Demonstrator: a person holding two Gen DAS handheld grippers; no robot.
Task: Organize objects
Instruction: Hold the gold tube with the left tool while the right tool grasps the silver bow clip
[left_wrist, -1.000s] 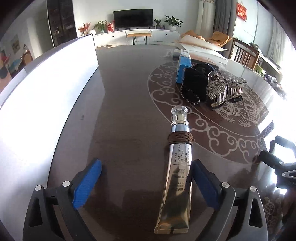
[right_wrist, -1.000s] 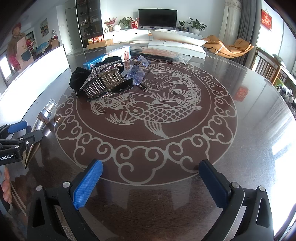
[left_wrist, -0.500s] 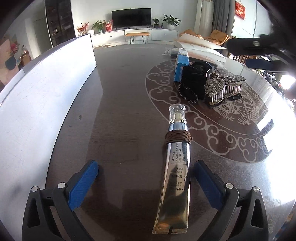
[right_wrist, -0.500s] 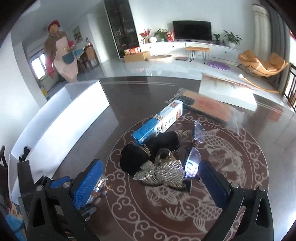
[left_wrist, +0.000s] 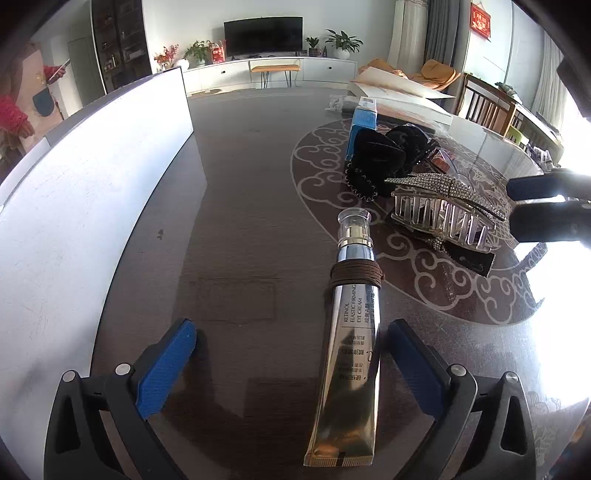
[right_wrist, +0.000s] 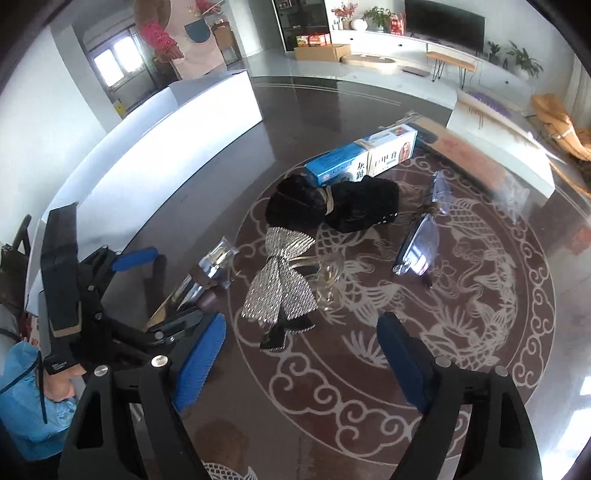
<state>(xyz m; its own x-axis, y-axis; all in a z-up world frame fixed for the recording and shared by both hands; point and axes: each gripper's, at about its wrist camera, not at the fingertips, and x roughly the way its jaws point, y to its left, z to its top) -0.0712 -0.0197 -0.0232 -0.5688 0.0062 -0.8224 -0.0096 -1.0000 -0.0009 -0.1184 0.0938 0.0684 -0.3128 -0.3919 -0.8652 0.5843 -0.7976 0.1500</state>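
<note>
Swinging across from the bare fish pattern, the right claw (right_wrist: 299, 365) is now hanging over the rhinestone hair clip (right_wrist: 282, 291) beside the black scrunchie (right_wrist: 332, 208) – its jaws have just been narrowing but are standing wide, with nothing between them. Left claw (left_wrist: 291, 354) is sitting spread over the table (left_wrist: 240, 206), gripping nothing – the gold cream tube (left_wrist: 351, 354) is lying between its fingers, nearest the right one

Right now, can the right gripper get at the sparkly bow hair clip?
Probably yes. The right gripper hangs open above the table with the bow hair clip just ahead of its jaws, nothing lying over it. Its jaws have just been closing, nothing between them.
</note>
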